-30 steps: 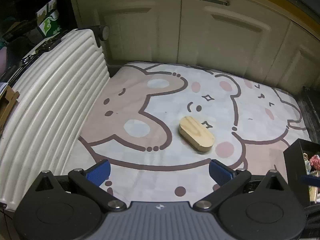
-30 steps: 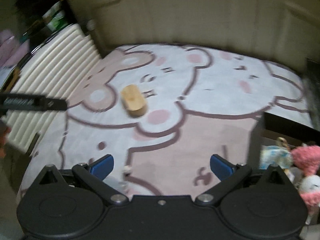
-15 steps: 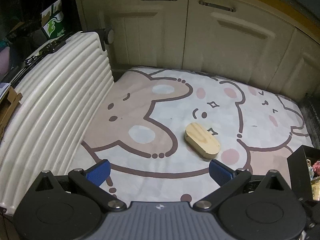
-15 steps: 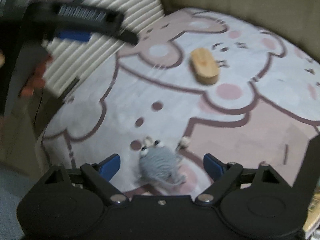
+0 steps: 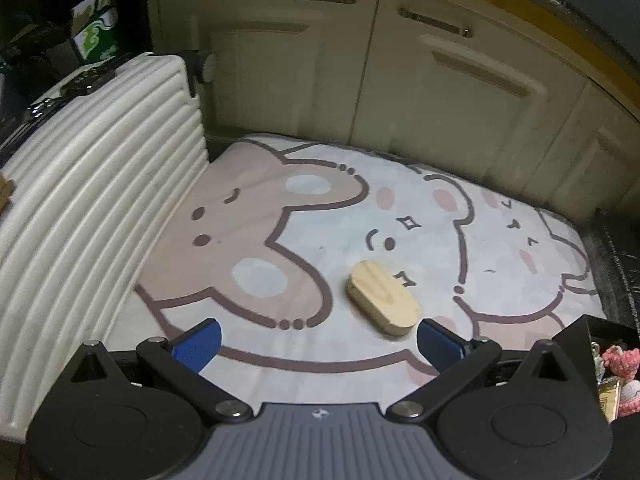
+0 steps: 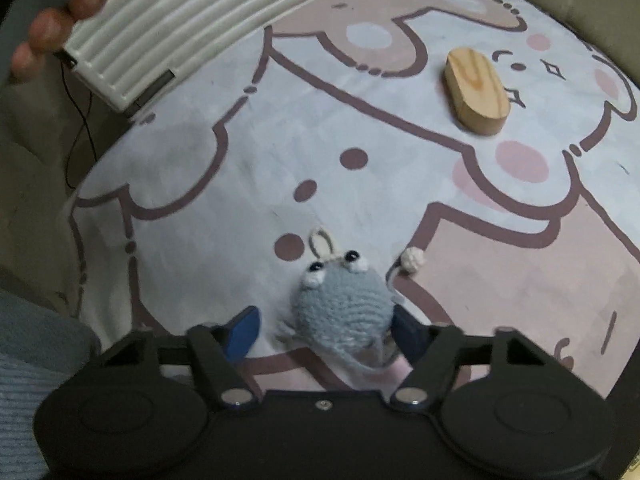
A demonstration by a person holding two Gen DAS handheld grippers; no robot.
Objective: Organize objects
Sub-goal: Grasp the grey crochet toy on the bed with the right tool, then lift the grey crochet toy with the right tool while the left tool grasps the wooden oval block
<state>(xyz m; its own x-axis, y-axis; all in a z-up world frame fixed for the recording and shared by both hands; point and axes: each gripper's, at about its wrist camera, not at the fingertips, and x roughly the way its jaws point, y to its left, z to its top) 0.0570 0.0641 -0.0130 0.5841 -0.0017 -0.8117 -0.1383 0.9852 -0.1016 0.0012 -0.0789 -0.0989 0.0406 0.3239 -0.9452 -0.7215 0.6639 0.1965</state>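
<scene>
Two grippers: both over a cartoon bear mat [image 5: 256,216] on the floor.
Right gripper [image 6: 326,332]: pointed steeply down at the mat, its jaws closing with a grey crocheted toy [image 6: 344,300] between them.
Toy and jaws: the toy's body fills most of the gap; the right blue pad sits against or just beside its flank, while a strip of mat still shows between the left blue pad [image 6: 242,332] and the toy, so the pads do not yet press on both sides.
Toy: lies on the mat with its eyes and a pale loop pointing away from the camera; a small white knot [image 6: 412,260] on a cord lies just beside it.
Left gripper [image 5: 318,344]: jaws wide apart, nothing between them, tilted down at the mat.
Wooden block [image 5: 382,298]: oval, flat on the mat, just ahead of the left gripper's right pad and well apart from the toy.
Ribbed white suitcase [image 5: 92,200]: along the mat's left edge.
Black box [image 5: 580,332]: at the right edge, holding a pink plush [image 5: 622,360].
Cabinet doors [image 5: 440,88]: behind the mat.
</scene>
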